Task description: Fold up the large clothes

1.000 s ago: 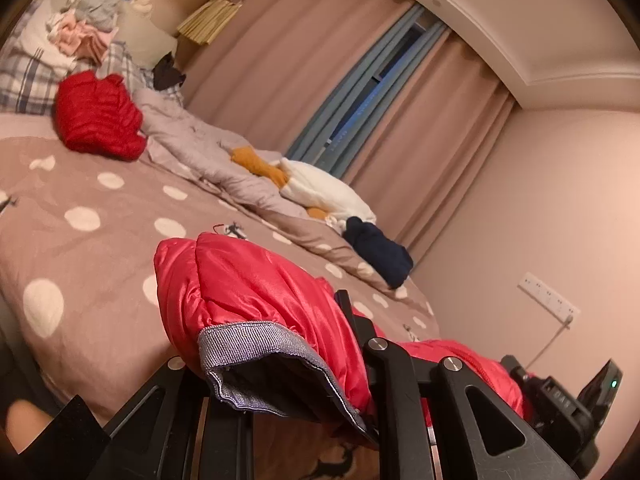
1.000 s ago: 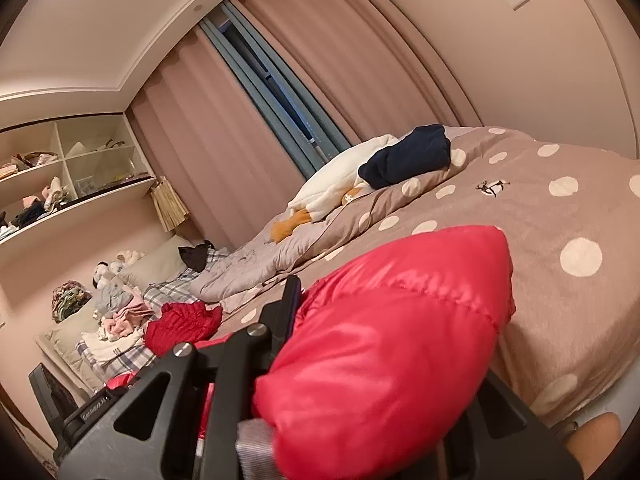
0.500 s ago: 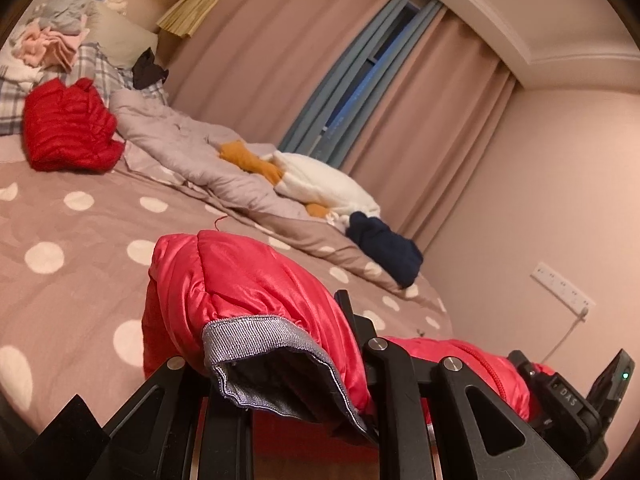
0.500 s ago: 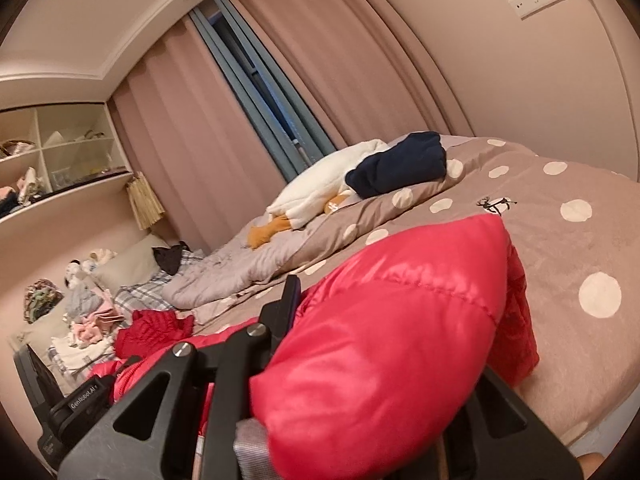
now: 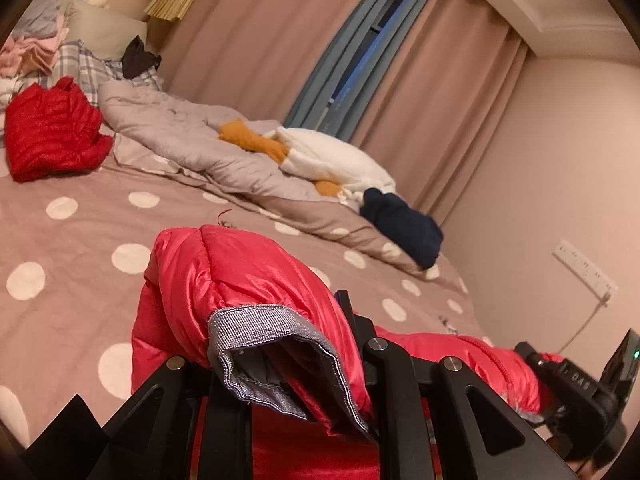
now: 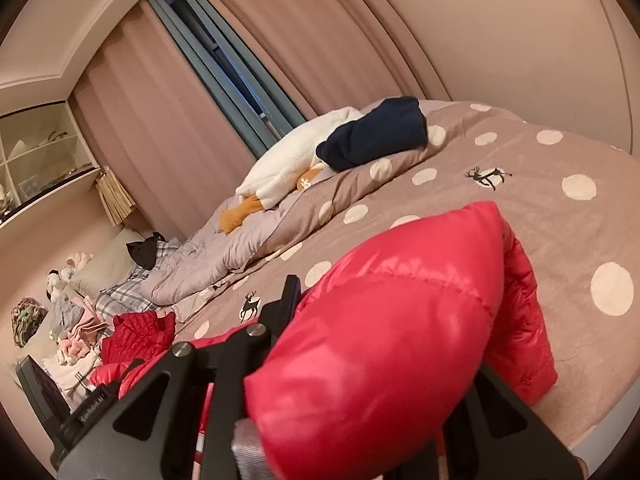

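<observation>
A red puffy jacket is held between both grippers above the polka-dot bed. In the left wrist view my left gripper is shut on one sleeve, whose grey knit cuff hangs open toward the camera. The rest of the jacket runs right toward the other gripper. In the right wrist view my right gripper is shut on the other red sleeve, which bulges over the fingers and hides the tips. The jacket body droops onto the bed.
A second red quilted jacket lies folded near the pillows. A grey duvet, a white and orange plush and a navy garment lie along the far side by the curtains. A wall with sockets stands at the right.
Both grippers have moved forward over the bed with the sleeves still held. The jacket has come lower, closer to the bed cover.
</observation>
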The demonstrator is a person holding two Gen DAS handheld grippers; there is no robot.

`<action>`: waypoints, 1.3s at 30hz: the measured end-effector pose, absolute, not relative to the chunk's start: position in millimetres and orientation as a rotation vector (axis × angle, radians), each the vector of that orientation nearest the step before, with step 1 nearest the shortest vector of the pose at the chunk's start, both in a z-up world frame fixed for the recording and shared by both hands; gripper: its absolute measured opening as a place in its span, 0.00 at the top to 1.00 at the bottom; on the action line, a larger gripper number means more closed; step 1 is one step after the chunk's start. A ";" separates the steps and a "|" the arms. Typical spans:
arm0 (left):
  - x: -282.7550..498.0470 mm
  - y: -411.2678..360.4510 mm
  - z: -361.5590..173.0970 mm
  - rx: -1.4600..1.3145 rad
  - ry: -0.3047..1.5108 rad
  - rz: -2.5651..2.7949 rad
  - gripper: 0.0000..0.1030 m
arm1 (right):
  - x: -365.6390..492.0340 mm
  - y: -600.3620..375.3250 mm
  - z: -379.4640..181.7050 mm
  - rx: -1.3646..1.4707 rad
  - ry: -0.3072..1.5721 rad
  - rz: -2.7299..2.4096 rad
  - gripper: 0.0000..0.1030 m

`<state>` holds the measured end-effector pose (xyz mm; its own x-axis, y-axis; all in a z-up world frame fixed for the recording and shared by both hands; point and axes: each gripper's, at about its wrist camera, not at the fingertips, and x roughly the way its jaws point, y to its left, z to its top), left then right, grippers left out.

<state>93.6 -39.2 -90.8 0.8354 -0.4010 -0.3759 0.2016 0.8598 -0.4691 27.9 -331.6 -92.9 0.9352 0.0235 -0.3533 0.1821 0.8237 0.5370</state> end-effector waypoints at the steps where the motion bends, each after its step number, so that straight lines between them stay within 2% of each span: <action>1: 95.4 -40.6 -90.2 -0.419 0.487 -0.326 0.85 | 29.4 -330.5 -92.3 0.601 0.358 -0.090 0.78; 31: 122.1 -34.5 -104.4 -0.486 0.587 -0.333 0.85 | 56.0 -321.1 -105.8 0.580 0.383 -0.110 0.78; 39: 125.9 -30.2 -110.5 -0.498 0.617 -0.325 0.85 | 60.2 -312.8 -107.8 0.544 0.391 -0.106 0.74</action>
